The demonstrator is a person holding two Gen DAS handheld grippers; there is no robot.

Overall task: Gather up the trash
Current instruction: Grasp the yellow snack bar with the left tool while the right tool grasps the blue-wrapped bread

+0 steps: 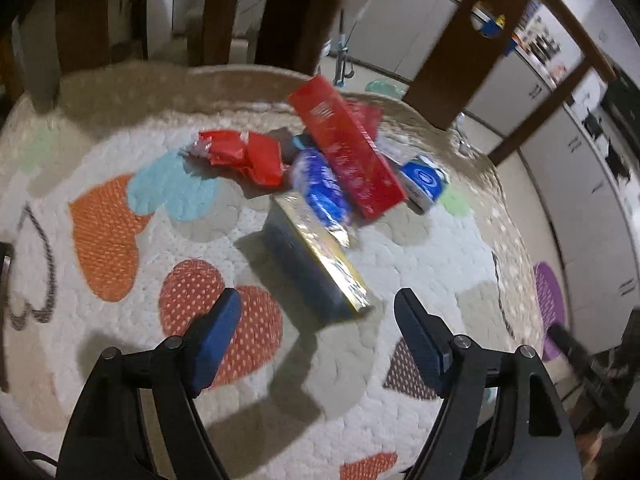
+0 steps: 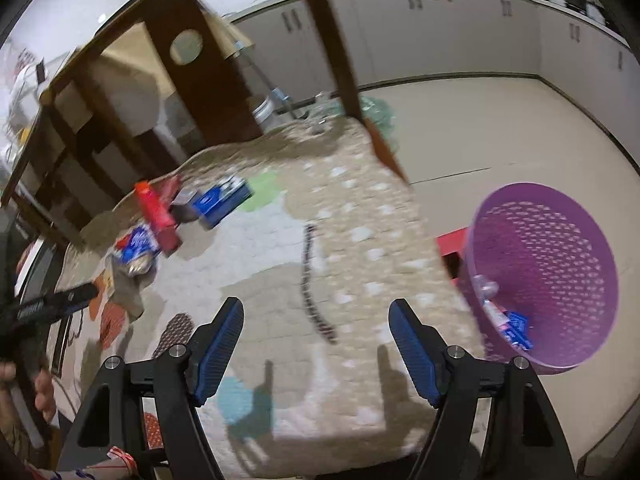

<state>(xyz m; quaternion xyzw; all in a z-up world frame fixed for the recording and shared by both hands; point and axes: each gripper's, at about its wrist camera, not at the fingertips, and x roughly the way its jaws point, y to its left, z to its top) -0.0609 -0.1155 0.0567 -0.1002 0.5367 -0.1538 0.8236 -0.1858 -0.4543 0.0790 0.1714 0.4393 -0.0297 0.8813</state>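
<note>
**A:** A heap of trash on the patterned rug (image 1: pixel 120 320): a long red box (image 1: pixel 346 150) lying across a blue wrapper (image 1: pixel 320 188), crumpled red wrappers (image 1: pixel 240 154) beside them, and a blue-and-gold carton (image 1: pixel 316 264) nearest the left gripper (image 1: pixel 316 312).

**B:** Light card and foil, by the look of it. The carton should be stiff enough to pinch across its narrow sides; the wrappers would crush and slip.

**A:** That gripper tilts down at the carton, fingers apart, nothing between them.

**B:** The right gripper (image 2: pixel 316 320) is spread and empty too, angled over bare rug, the purple basket (image 2: pixel 568 216) just beside it with a few scraps inside.
</note>
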